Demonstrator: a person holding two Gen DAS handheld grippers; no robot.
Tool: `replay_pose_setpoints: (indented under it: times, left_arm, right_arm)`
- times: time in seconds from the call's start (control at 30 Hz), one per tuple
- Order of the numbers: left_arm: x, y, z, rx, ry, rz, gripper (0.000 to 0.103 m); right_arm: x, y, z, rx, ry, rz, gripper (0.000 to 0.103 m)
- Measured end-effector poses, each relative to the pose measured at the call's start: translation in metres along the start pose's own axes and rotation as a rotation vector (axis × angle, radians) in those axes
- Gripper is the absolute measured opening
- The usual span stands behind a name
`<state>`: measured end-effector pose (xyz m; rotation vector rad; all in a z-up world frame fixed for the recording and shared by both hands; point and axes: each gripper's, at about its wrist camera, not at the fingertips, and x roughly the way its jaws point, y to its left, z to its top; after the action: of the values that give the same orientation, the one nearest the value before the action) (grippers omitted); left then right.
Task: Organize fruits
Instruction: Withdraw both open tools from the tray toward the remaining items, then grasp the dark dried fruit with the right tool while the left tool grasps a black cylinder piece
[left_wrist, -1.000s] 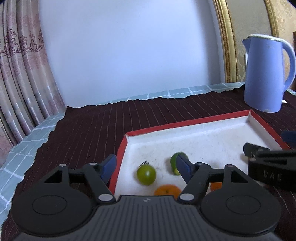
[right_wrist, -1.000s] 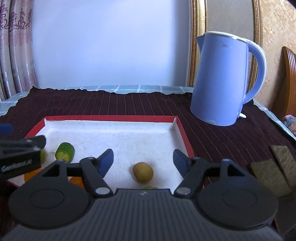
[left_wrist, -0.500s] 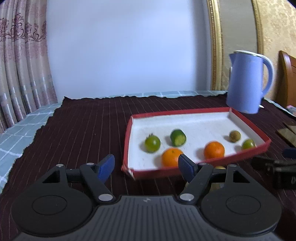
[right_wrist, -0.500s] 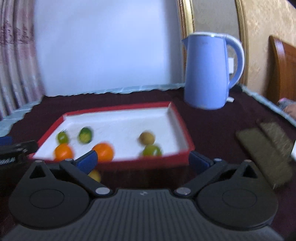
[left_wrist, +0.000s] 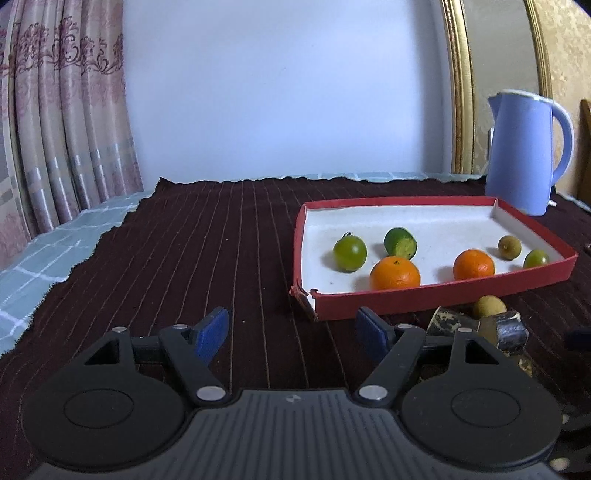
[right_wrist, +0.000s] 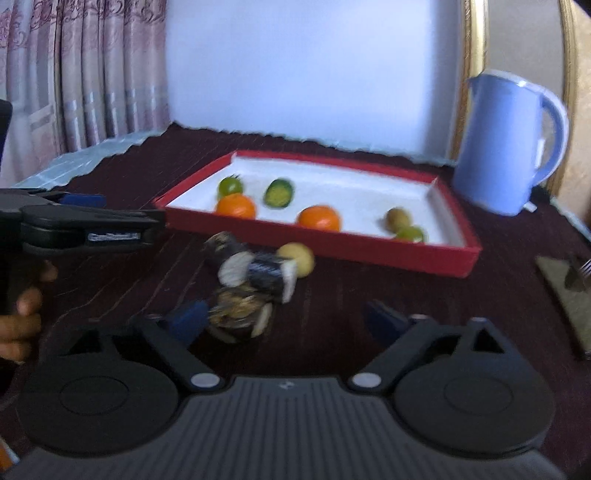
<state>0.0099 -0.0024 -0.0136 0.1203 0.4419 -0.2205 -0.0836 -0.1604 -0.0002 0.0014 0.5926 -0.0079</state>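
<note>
A red tray (left_wrist: 436, 293) (right_wrist: 321, 244) with a white floor holds two oranges (left_wrist: 395, 273) (left_wrist: 473, 264), a green tomato (left_wrist: 349, 253), a green cut fruit (left_wrist: 400, 243), a brown fruit (left_wrist: 509, 247) and a small green fruit (left_wrist: 536, 259). A yellowish round fruit (left_wrist: 489, 307) (right_wrist: 297, 259) lies on the cloth in front of the tray beside dark cut pieces (right_wrist: 255, 275). My left gripper (left_wrist: 291, 334) is open and empty, short of the tray's near left corner. My right gripper (right_wrist: 286, 319) is open and empty, just behind the dark pieces.
A blue kettle (left_wrist: 526, 153) (right_wrist: 509, 144) stands behind the tray at the right. A dark maroon cloth (left_wrist: 184, 251) covers the table, with a checked cloth under it. Dark flat pieces (right_wrist: 565, 291) lie at the right. Curtains (left_wrist: 55, 129) hang at the left.
Both grippers have pulled back from above the tray toward the table's near side. The whole tray and the loose pieces in front of it have come into view.
</note>
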Motion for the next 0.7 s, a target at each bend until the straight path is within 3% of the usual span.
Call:
replay_pose_setpoints:
  times: [0.27, 0.37, 0.57, 0.7]
  left_arm:
    - [0.009, 0.019, -0.003, -0.127, 0.060, -0.065, 0.076]
    - [0.009, 0.025, -0.004, -0.163, 0.069, -0.081, 0.076]
    - [0.007, 0.022, -0.004, -0.147, 0.062, -0.117, 0.076]
    - [-0.003, 0.004, -0.003, -0.005, 0.047, -0.168, 0.076]
  right_arm:
    - [0.016, 0.015, 0.005, 0.005, 0.065, 0.002, 0.059]
    - [0.019, 0.018, 0.006, 0.011, 0.064, 0.025, 0.043]
    - [0.009, 0.014, 0.003, 0.016, 0.031, 0.039, 0.041]
    - [-0.001, -0.009, -0.001, 0.048, -0.005, -0.019, 0.041]
